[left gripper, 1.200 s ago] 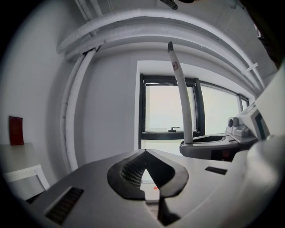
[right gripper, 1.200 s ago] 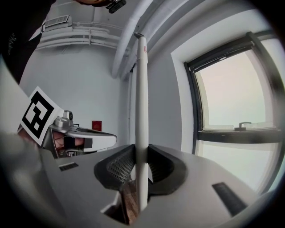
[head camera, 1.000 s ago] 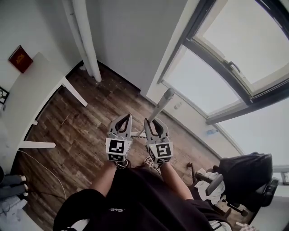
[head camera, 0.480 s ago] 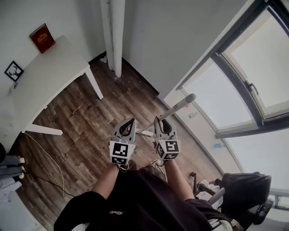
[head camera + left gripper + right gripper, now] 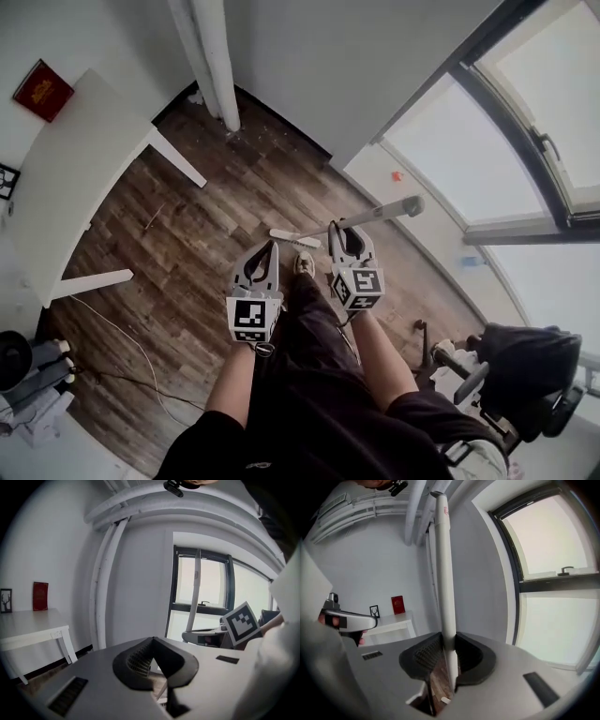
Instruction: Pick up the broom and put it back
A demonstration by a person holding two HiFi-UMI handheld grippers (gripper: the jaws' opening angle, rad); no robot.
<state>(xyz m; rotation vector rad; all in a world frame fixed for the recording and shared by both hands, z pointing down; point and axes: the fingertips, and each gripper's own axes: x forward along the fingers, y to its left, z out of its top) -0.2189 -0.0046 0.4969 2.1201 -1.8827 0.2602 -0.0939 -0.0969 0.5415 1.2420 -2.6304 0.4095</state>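
The broom's pale grey handle (image 5: 375,215) slants across the head view from upper right toward its flat white head (image 5: 292,238) low over the wood floor. My right gripper (image 5: 336,230) is shut on the handle. In the right gripper view the handle (image 5: 444,573) rises upright between the dark pads (image 5: 426,656), which press on it from both sides. My left gripper (image 5: 272,246) hangs beside it to the left, apart from the broom, its jaws shut with nothing between them (image 5: 152,639). From the left gripper view the handle (image 5: 195,592) and the right gripper's marker cube (image 5: 241,623) show at right.
A white table (image 5: 75,159) with a red book (image 5: 42,91) stands at left. White pipes (image 5: 211,56) run up the far corner. A large window (image 5: 487,141) fills the right wall. A black office chair (image 5: 525,366) is at lower right, a cable (image 5: 122,328) on the floor.
Both grippers have come down and forward together. The broom handle has tipped from steep to nearly level in the head view, its free end swinging right. The right grip has held.
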